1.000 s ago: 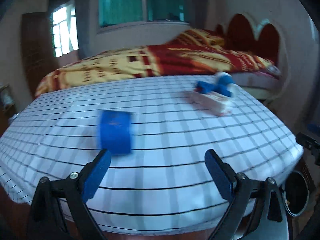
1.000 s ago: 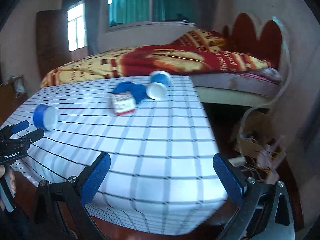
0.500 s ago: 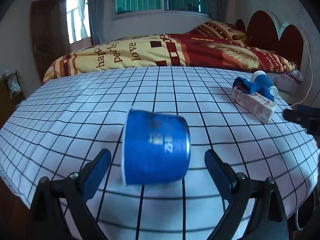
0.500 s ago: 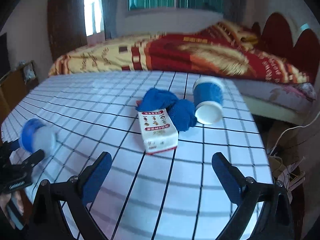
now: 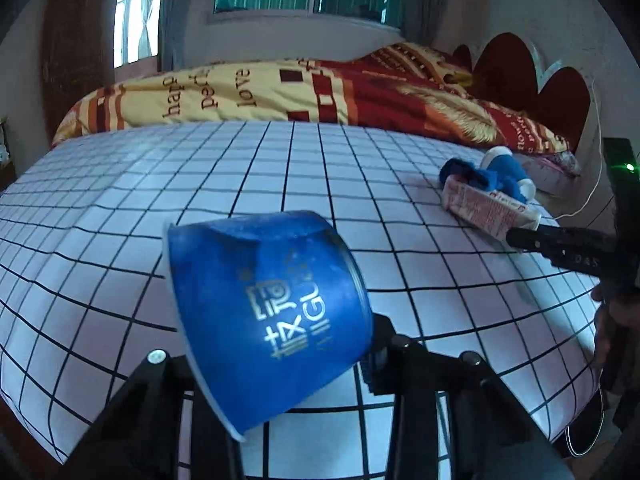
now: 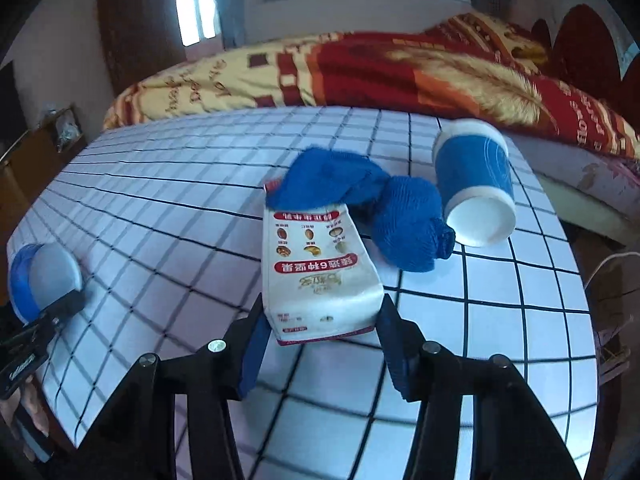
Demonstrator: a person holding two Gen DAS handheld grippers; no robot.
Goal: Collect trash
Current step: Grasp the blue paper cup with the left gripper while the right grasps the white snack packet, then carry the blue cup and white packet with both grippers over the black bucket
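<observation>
Far left, on the near edge of the table (image 5: 280, 168) with its checked black-and-white cover: left gripper (image 5: 280, 344) clamped on a blue cup (image 5: 268, 312). Jaws just closed in, now narrowed onto the cup's sides, one wall dented inward near the rim. Cup lying tilted, rim toward the left and low, base toward the right, white lettering on its side; left pad hidden behind it, right pad pressed at its base end. From the right wrist view, same cup seen at the far left edge, open mouth facing the camera, a black finger across its lower side. Further right, about mid-table: right gripper (image 6: 322, 340) drawn in around a white carton (image 6: 316, 272), jaws just closed from wide, blue pads against the carton's near end on either side. Carton lying flat, red bands and small food pictures on its top face, far end tucked under a crumpled blue cloth (image 6: 360, 192). Right of the cloth and touching it, a second cup (image 6: 474, 184), blue with white bands, on its side, open mouth toward the camera, near the table's right edge. Behind everything, a bed (image 5: 280, 92) under a red and yellow blanket.
</observation>
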